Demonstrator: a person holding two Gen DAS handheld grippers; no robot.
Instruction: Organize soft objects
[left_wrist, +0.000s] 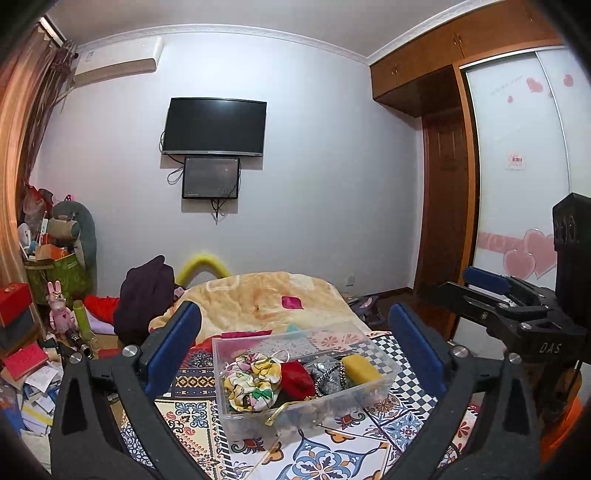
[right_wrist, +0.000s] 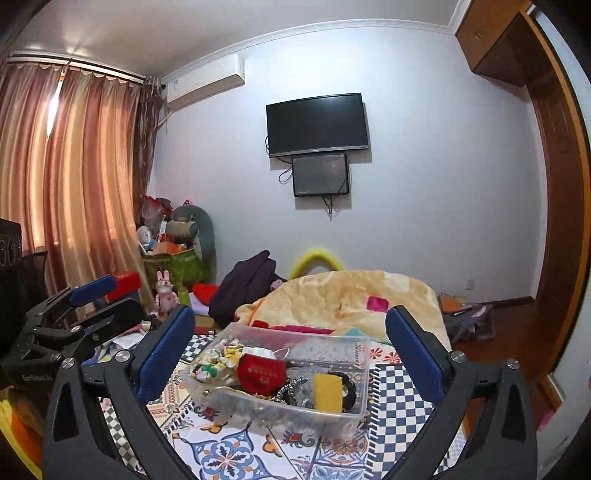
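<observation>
Both claws hang wide apart and hold nothing. The left claw (left_wrist: 295, 350) frames the clear plastic box (left_wrist: 384, 373), which sits on the patterned bedspread (left_wrist: 325, 458) just ahead of and between its fingers. The right claw (right_wrist: 290, 354) frames the same box (right_wrist: 332, 417) in the same way.

Inside the box lie the soft things: a flowered cloth scrunchie (left_wrist: 251, 380) nearest the left finger of the left claw, a red pouch (left_wrist: 297, 378) beside it, a silvery grey piece (left_wrist: 328, 374), and a yellow sponge (left_wrist: 360, 367) towards the right finger.

The likely trouble, as I judge it:
- The box looks light and rests on soft bedding, so a push on its wall may slide or tip it and spill the contents.
- The soft pieces lie touching one another. A pinch on one could drag out its neighbour or the thin gold chain (left_wrist: 277, 410) at the near wall.
- The two claws are close together and aimed at one box, so they could knock each other.

As for writing, the right claw's body reads "DAS" (left_wrist: 550, 348) in the left view. The red pouch (right_wrist: 262, 373) bears small printed marks too fine to read.
</observation>
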